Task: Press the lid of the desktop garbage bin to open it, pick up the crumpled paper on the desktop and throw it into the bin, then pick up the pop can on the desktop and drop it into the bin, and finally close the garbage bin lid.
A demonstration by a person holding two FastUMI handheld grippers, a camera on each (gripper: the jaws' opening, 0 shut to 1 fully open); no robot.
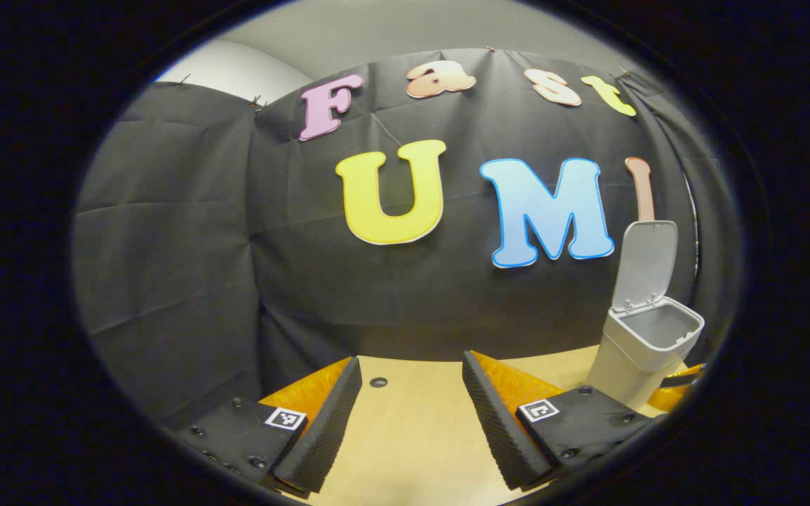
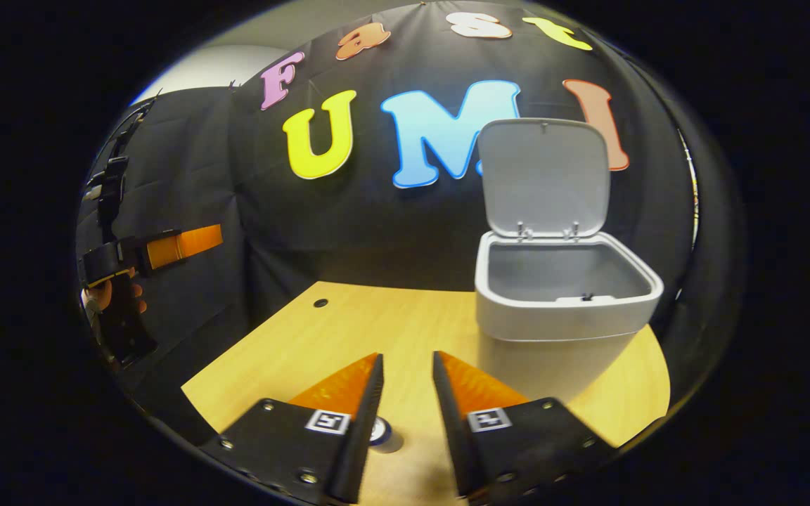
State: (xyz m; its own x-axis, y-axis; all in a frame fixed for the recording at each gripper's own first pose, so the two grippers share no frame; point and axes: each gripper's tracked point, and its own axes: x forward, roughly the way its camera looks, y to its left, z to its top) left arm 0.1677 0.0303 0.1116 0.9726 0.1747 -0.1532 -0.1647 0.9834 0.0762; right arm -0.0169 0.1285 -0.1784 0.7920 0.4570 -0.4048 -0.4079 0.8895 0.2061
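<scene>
1. on the wooden desktop (image 2: 405,330), right gripper view: garbage bin (image 2: 560,316), pale grey, standing upright toward the right side, in front of the black cloth wall.
2. bin lid (image 2: 544,176): swung up on its rear hinges, standing nearly vertical behind the mouth; the grey interior is exposed, and its bottom cannot be seen from this angle.
3. right gripper (image 2: 408,372): held low over the desktop just left of the bin and apart from it; its two fingers stand parted with a narrow gap, nothing between them, bare wood showing through.
4. small round object (image 2: 382,432): lies on the desktop in the gap near the base of the right gripper's fingers, partly hidden by the left-hand finger; what it is cannot be told.
5. dark round hole (image 2: 320,303): set in the desktop near its far left corner.
6. left gripper (image 1: 412,372), left gripper view: fingers spread wide, released, empty, over bare desktop; the same gripper appears at the far left of the right gripper view, held by a hand (image 2: 106,295), well apart from the bin.
7. left gripper view: bin at the right edge, lid raised, beyond the right-hand finger, not touching it.
</scene>
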